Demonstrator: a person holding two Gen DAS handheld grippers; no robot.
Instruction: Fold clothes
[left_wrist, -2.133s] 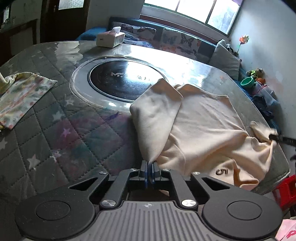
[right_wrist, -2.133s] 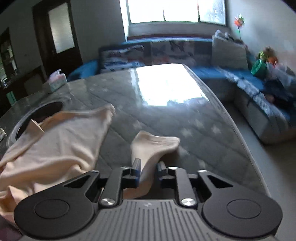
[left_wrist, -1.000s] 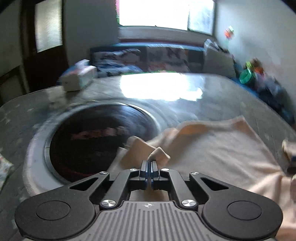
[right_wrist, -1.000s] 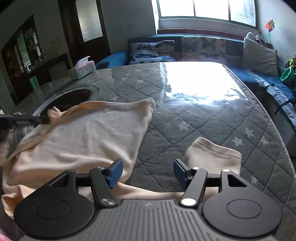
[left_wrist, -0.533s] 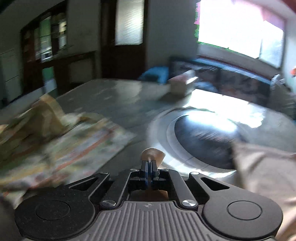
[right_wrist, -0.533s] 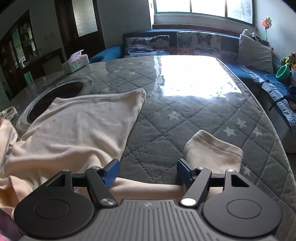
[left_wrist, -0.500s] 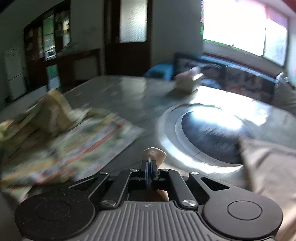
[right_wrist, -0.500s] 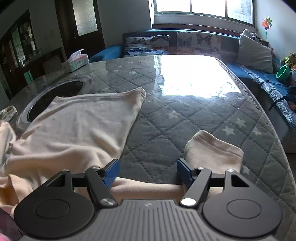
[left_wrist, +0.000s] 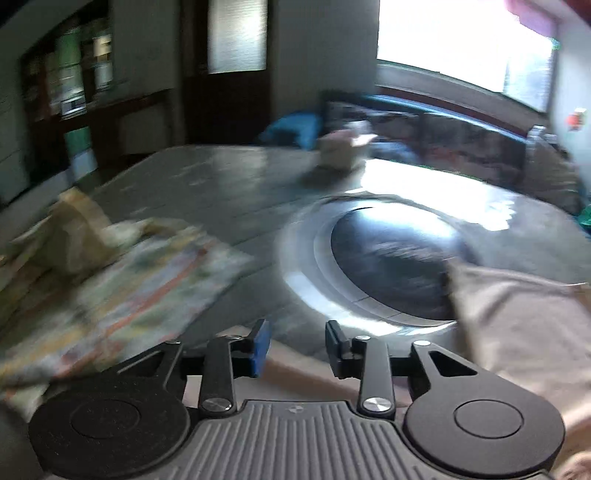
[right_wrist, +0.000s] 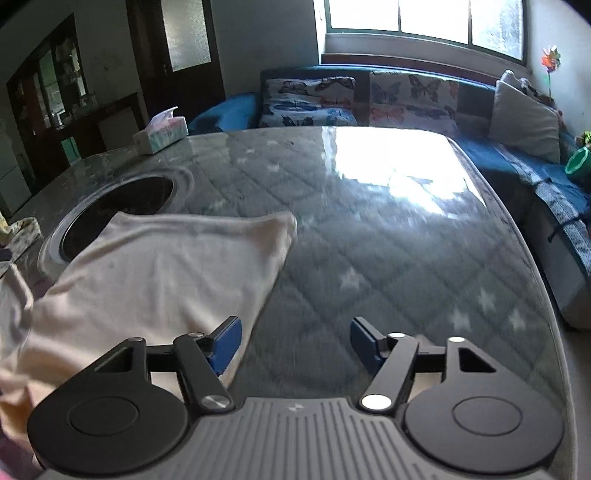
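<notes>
Both tongs stood apart and empty over a quilted, star-patterned surface (right_wrist: 369, 258) where a cream garment (right_wrist: 166, 273) lay spread. In the right wrist view, the right tongs (right_wrist: 295, 345) hung with blue-padded jaws wide, nothing between them but the grey quilting; the left pad sat just over the near edge of the cream garment, though whether it touched the cloth could not be told. The garment stretched from the lower left toward the middle of the surface, its far corner lying flat and its upper left edge overlapping the rim of a round dark inset (right_wrist: 122, 206) set into the top. A tissue box (right_wrist: 160, 133) stood at the far left edge, and a blue sofa with butterfly cushions (right_wrist: 351, 96) ran beneath the window beyond. The left wrist view was smeared by motion: the left tongs (left_wrist: 297, 347) were parted, holding nothing, above the surface near the round dark inset (left_wrist: 391, 262), with the cream garment (left_wrist: 517, 325) to the right and a patterned, multicoloured cloth (left_wrist: 122, 295) lying to the left, well apart from the garment.
</notes>
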